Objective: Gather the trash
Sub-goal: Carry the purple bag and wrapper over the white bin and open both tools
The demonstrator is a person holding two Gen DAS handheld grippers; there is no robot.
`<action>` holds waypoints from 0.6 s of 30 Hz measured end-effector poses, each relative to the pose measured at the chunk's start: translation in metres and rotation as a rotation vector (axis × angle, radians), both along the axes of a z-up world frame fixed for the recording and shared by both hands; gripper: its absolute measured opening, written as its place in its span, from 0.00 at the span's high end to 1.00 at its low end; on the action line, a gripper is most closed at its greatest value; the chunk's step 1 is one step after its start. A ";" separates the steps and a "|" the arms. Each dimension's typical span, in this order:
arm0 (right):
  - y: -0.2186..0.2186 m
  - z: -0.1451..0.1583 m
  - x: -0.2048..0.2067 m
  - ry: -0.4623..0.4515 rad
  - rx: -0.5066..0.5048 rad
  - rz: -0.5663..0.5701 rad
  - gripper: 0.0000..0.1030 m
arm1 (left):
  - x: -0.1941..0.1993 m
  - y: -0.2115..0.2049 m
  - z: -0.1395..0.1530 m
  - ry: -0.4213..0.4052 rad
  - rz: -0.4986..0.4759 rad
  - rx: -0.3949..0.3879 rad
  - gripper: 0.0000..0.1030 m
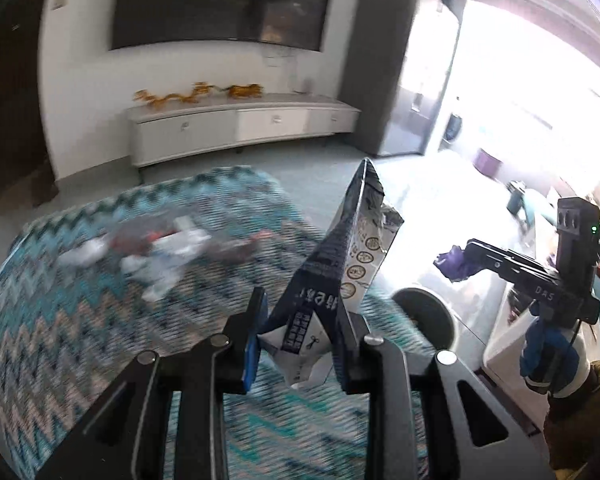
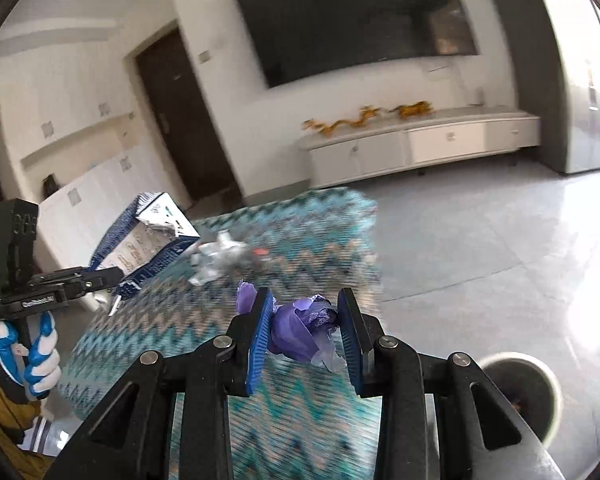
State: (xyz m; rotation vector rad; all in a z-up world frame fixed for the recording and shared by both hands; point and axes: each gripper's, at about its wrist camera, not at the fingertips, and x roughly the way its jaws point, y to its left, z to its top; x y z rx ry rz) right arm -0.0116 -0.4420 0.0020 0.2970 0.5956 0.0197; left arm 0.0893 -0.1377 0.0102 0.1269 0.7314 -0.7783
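Observation:
My left gripper point(image 1: 300, 320) is shut on a crumpled dark blue and white snack bag point(image 1: 352, 248) that sticks up from its jaws. The right wrist view shows the same bag point(image 2: 152, 240) in the left gripper point(image 2: 100, 276) at the left. My right gripper point(image 2: 306, 312) is shut on a crumpled purple wrapper point(image 2: 296, 328). In the left wrist view that wrapper point(image 1: 454, 266) hangs from the right gripper point(image 1: 468, 252) at the right. Both grippers are above a zigzag cloth point(image 1: 80, 320). A blurred pile of white and silver trash point(image 1: 160, 252) point(image 2: 224, 256) lies on it.
A round bin point(image 1: 424, 320) point(image 2: 520, 396) stands on the pale floor beside the cloth's right edge. A low white cabinet point(image 1: 240, 124) with gold ornaments runs along the far wall under a dark TV screen point(image 1: 220, 0). A gloved hand point(image 2: 40, 360) grips the left handle.

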 end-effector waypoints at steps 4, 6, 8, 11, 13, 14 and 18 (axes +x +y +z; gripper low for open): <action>-0.052 -0.015 -0.036 0.030 -0.007 -0.142 0.68 | -0.013 -0.074 -0.009 0.021 -0.108 0.045 0.73; -0.077 -0.027 -0.051 0.062 -0.014 -0.215 0.68 | -0.020 -0.109 -0.017 0.039 -0.155 0.065 0.73; -0.099 -0.042 -0.062 0.102 -0.020 -0.275 0.68 | -0.025 -0.143 -0.026 0.060 -0.196 0.085 0.73; -0.129 -0.066 -0.072 0.162 -0.018 -0.347 0.68 | -0.032 -0.197 -0.044 0.073 -0.245 0.132 0.73; -0.141 -0.081 -0.073 0.193 -0.010 -0.373 0.67 | -0.034 -0.226 -0.057 0.098 -0.264 0.155 0.73; -0.147 -0.088 -0.073 0.207 -0.008 -0.382 0.67 | -0.036 -0.238 -0.063 0.108 -0.265 0.165 0.73; -0.164 -0.117 -0.065 0.270 -0.005 -0.402 0.67 | -0.036 -0.279 -0.088 0.160 -0.259 0.205 0.73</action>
